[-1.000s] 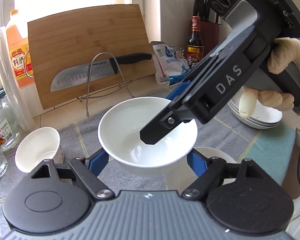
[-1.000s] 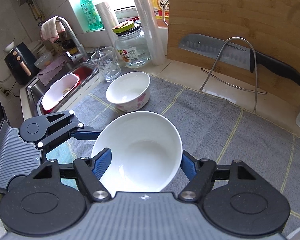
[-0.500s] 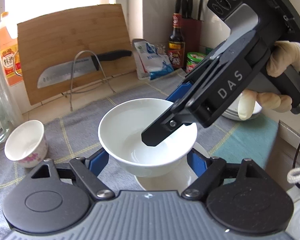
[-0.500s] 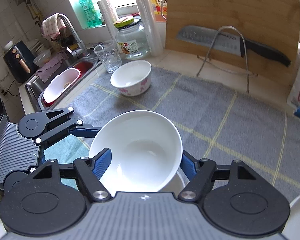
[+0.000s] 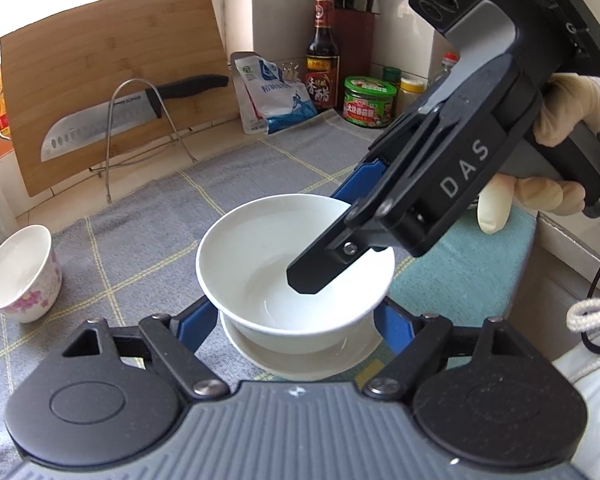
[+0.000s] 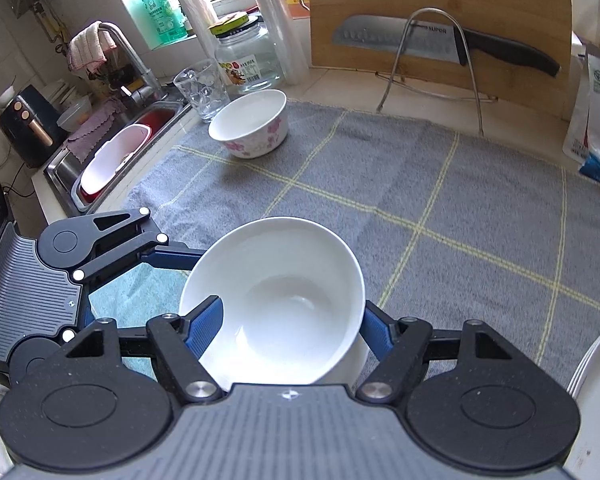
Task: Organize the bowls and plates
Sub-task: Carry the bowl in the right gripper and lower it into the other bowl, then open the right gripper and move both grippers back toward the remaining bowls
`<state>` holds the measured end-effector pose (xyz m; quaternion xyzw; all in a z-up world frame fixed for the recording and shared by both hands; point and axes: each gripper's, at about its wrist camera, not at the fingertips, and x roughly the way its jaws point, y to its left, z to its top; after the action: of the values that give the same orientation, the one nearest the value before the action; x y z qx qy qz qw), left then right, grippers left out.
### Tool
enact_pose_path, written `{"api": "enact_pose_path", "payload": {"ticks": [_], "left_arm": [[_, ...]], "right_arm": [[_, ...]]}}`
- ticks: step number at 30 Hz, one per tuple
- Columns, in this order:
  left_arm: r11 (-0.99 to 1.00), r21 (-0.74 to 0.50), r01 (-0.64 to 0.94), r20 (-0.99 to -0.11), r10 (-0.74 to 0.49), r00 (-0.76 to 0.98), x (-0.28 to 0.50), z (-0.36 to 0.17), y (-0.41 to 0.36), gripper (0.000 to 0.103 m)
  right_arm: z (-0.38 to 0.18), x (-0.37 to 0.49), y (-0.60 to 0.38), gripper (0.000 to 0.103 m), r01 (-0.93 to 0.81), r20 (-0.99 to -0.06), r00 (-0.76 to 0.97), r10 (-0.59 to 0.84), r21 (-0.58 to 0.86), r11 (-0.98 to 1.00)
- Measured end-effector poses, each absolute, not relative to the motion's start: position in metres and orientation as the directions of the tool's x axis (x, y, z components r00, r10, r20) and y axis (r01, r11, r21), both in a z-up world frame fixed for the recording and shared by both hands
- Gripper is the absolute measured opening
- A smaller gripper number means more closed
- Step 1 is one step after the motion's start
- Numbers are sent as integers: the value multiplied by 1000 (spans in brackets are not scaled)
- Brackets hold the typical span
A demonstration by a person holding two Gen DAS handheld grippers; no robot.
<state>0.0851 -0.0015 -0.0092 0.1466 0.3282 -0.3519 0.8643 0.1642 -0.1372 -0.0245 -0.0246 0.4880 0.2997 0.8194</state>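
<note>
Both grippers hold a plain white bowl [image 5: 260,264] just above a second white bowl [image 5: 300,356] on the grey checked cloth. My left gripper [image 5: 296,320] is shut on it, with a blue pad against each side below the rim. My right gripper [image 6: 288,324] is shut on the same bowl [image 6: 284,304], one finger inside it and the other outside its wall. In the left wrist view that inner finger [image 5: 316,276] reaches down into the bowl. A small floral bowl [image 6: 252,124] stands apart at the cloth's far left corner.
A cutting board [image 6: 440,20] and a knife [image 6: 440,40] on a wire rack lean at the back. A glass [image 6: 202,88] and jar [image 6: 248,60] stand by the sink [image 6: 112,156]. Bottles and a green jar [image 5: 368,100] stand at the back right, stacked plates [image 6: 596,380] at the near right.
Both grippers carried the white bowl to the right across the cloth and slightly down. It now hangs over the second white bowl, and the floral bowl lies farther away.
</note>
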Motion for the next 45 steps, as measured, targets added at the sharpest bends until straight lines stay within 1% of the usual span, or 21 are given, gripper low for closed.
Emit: {"api": "enact_pose_path", "payload": {"ticks": [15, 29, 30, 32, 34, 42, 44, 45], "left_arm": [[696, -1, 718, -706, -509, 493, 90, -15, -4, 85], [677, 12, 736, -716, -508, 479, 91, -17, -5, 87], [674, 17, 739, -718, -507, 478, 90, -18, -5, 88], [668, 19, 744, -716, -511, 476, 89, -18, -5, 90], [665, 11, 747, -712, -519, 472, 89, -17, -3, 92], [668, 7, 744, -699, -528, 481, 83, -9, 9, 92], [673, 6, 739, -694, -530, 488, 81, -6, 15, 92], [679, 7, 734, -692, -527, 493, 79, -4, 18, 92]], "right_arm": [[-34, 165, -137, 79, -511, -828, 322, 460, 257, 820], [-35, 166, -137, 79, -510, -829, 322, 458, 256, 821], [-35, 166, -137, 80, -510, -830, 323, 455, 253, 822], [-35, 166, -138, 85, -510, -826, 327, 458, 254, 822], [-33, 166, -139, 88, -511, -819, 329, 471, 265, 818], [-25, 168, -137, 92, -528, -811, 352, 467, 240, 814], [-22, 169, -135, 96, -536, -807, 360, 469, 233, 812], [-21, 170, -133, 97, -541, -804, 362, 472, 231, 808]]}}
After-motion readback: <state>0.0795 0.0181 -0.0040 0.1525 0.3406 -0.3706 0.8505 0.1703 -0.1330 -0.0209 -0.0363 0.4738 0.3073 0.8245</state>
